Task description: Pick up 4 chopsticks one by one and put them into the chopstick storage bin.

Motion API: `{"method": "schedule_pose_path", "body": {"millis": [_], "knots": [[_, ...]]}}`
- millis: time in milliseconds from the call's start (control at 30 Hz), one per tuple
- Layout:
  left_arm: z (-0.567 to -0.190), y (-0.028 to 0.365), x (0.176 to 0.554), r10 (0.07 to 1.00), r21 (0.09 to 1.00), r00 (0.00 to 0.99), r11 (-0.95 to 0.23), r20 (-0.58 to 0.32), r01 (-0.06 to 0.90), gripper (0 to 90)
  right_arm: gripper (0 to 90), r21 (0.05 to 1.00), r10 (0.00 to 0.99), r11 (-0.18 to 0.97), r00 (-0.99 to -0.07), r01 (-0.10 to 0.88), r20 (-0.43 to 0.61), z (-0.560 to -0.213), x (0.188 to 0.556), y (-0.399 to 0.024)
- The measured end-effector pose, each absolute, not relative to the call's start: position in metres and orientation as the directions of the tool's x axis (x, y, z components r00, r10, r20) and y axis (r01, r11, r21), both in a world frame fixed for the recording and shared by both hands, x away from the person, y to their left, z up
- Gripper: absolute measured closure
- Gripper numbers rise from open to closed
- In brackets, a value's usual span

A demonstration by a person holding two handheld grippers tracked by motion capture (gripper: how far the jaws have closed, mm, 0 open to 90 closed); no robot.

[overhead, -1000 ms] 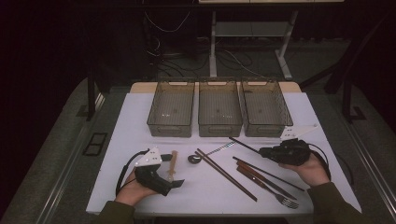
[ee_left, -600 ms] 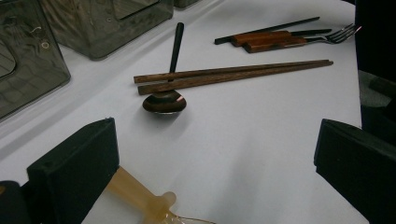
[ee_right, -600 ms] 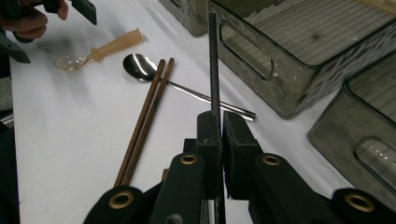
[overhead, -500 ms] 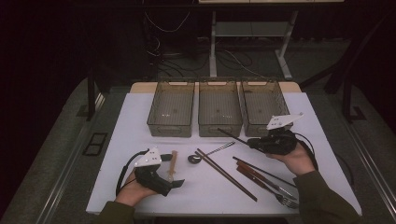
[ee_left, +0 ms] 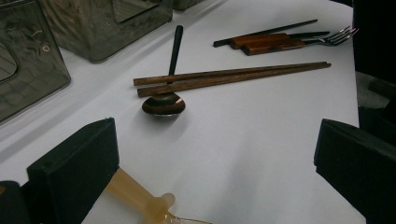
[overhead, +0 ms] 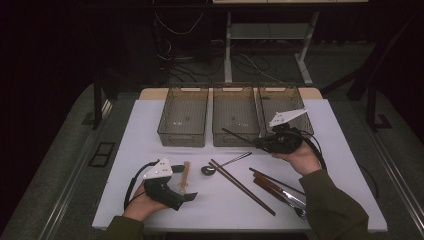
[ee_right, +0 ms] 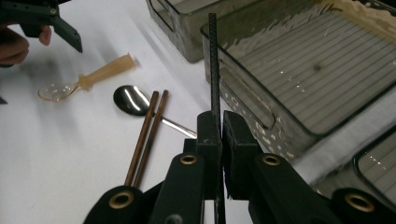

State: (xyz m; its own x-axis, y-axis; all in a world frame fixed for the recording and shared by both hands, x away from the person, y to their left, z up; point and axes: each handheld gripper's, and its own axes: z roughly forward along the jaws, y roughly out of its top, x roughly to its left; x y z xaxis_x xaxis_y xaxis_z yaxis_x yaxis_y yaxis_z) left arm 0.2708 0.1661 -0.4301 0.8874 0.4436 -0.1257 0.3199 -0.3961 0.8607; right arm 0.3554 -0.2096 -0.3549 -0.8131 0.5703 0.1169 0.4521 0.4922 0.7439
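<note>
My right gripper [overhead: 261, 143] [ee_right: 220, 126] is shut on a thin black chopstick [overhead: 240, 135] [ee_right: 214, 70]. It holds the stick in the air, pointing left across the front wall of the middle clear bin [overhead: 235, 142] [ee_right: 280, 130]. My left gripper [overhead: 186, 184] [ee_left: 215, 154] rests open on the white table near the front left. An amber plastic spoon [overhead: 186, 170] [ee_left: 135, 196] lies on the table between its jaws, close by the left jaw, untouched.
Three clear bins stand in a row at the back, the left one [overhead: 182, 137] and the right one [overhead: 300, 125]. A black-handled metal spoon [overhead: 207, 170] [ee_left: 163, 105], brown chopsticks [overhead: 242, 186] [ee_left: 233, 77], wooden-handled cutlery [overhead: 275, 182] and a fork [overhead: 300, 212] lie mid-table.
My right gripper has risen and moved left and back toward the bins, carrying the black chopstick off the table. The left gripper has stayed put.
</note>
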Motion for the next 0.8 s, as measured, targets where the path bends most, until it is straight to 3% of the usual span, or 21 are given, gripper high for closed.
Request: {"method": "schedule_pose_path", "body": {"millis": [800], "knots": [[-0.43,0.164,0.269,0.437,0.863,0.89,-0.39,-0.132,0.319,0.0,86.1,0.73,0.621,0.486,-0.777,0.481,0.098,-0.328,0.4,-0.158]]}}
